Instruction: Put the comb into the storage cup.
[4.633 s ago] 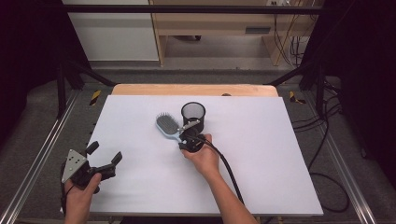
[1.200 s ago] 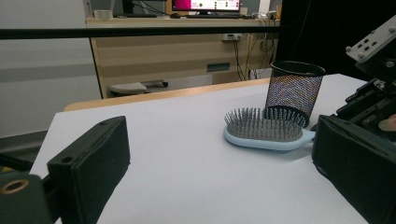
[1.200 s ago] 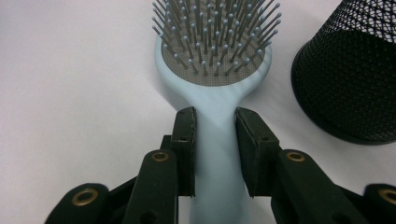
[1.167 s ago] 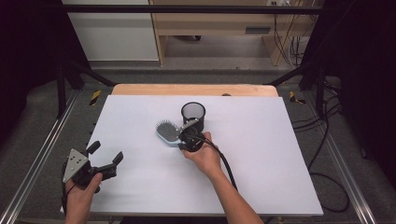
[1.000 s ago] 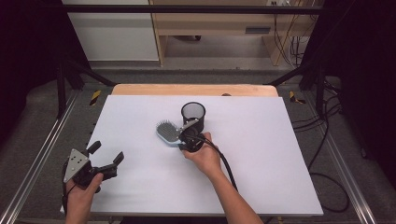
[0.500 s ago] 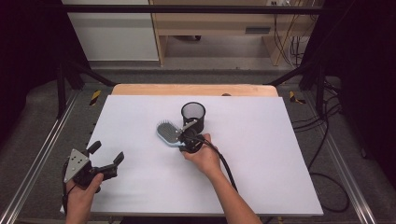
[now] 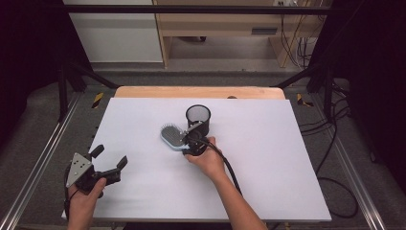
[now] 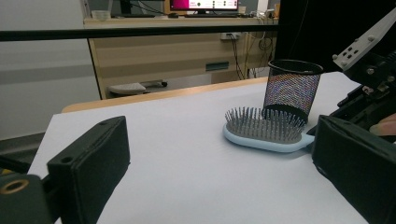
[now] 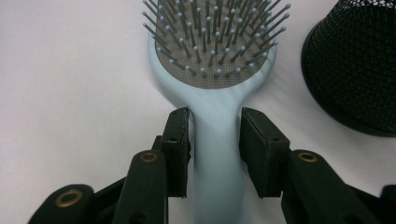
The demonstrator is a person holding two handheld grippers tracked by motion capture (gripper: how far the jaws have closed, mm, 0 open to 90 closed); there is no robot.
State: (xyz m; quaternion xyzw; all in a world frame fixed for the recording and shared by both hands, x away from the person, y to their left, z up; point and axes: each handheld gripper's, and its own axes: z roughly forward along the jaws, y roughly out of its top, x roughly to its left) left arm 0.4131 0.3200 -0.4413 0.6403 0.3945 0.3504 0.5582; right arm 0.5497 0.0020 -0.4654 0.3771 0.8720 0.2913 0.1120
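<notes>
My right gripper (image 9: 215,144) straddles the handle of the light-blue hairbrush (image 9: 212,70); jaws sit narrow at either side, whether they press it I cannot tell. Brush lies bristles up on the white table (image 7: 287,158), just beside the black mesh cup (image 7: 198,118). My left gripper (image 7: 103,165) hangs wide near the table's left edge, holding nothing.

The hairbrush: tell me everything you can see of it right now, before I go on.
The hairbrush is pale blue, plastic by its look, with an oval head, a grey pad of ball-tipped pins and a straight handle. It lies flat on the white table, pins up, just left of the black mesh cup. The right tool straddles its handle; the left jaw looks in contact, with a sliver of gap at the right.
</notes>
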